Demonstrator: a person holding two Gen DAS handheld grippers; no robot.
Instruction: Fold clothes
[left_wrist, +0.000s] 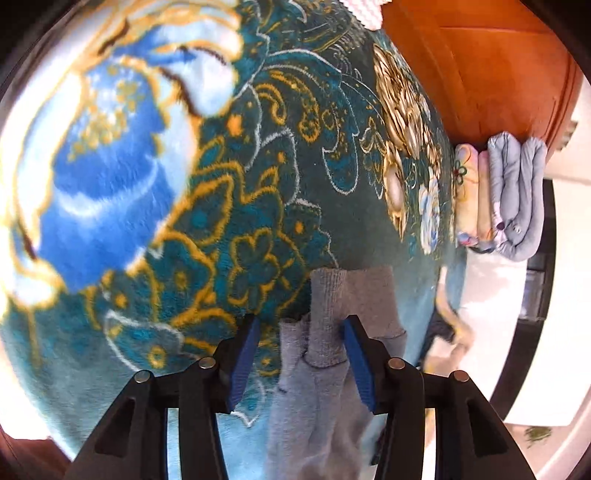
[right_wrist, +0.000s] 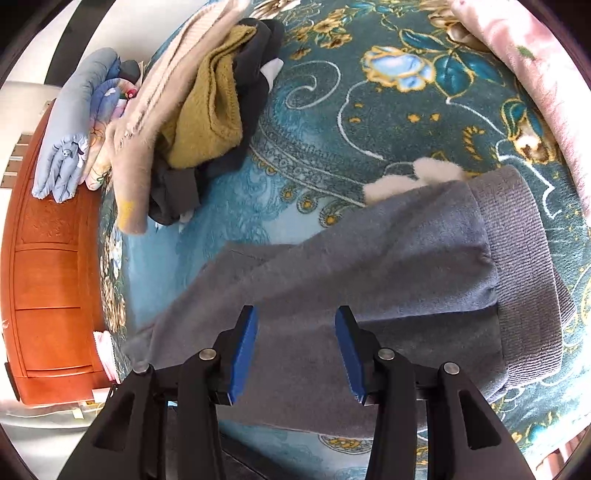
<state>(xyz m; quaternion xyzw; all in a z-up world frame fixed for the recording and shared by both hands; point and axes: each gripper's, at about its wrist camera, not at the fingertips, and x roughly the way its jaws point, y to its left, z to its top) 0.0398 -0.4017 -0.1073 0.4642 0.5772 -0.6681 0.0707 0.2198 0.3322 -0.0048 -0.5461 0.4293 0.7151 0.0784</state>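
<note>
A grey sweatshirt (right_wrist: 388, 266) lies flat on the patterned teal blanket (right_wrist: 388, 122), its ribbed hem (right_wrist: 524, 280) to the right and white fleece lining (right_wrist: 413, 181) showing at the far edge. My right gripper (right_wrist: 295, 321) is open just above the grey cloth, holding nothing. In the left wrist view a ribbed grey cuff and sleeve (left_wrist: 332, 325) lie between the fingers of my left gripper (left_wrist: 301, 328), which is open; the right pad (left_wrist: 356, 354) touches the cuff.
A pile of unfolded clothes, beige, mustard (right_wrist: 210, 110) and dark, lies at the far left of the blanket. Folded bedding (right_wrist: 70, 140) sits on an orange wooden cabinet (right_wrist: 48, 277). It also shows in the left wrist view (left_wrist: 513, 199). A pink quilt (right_wrist: 535, 74) lies at the right.
</note>
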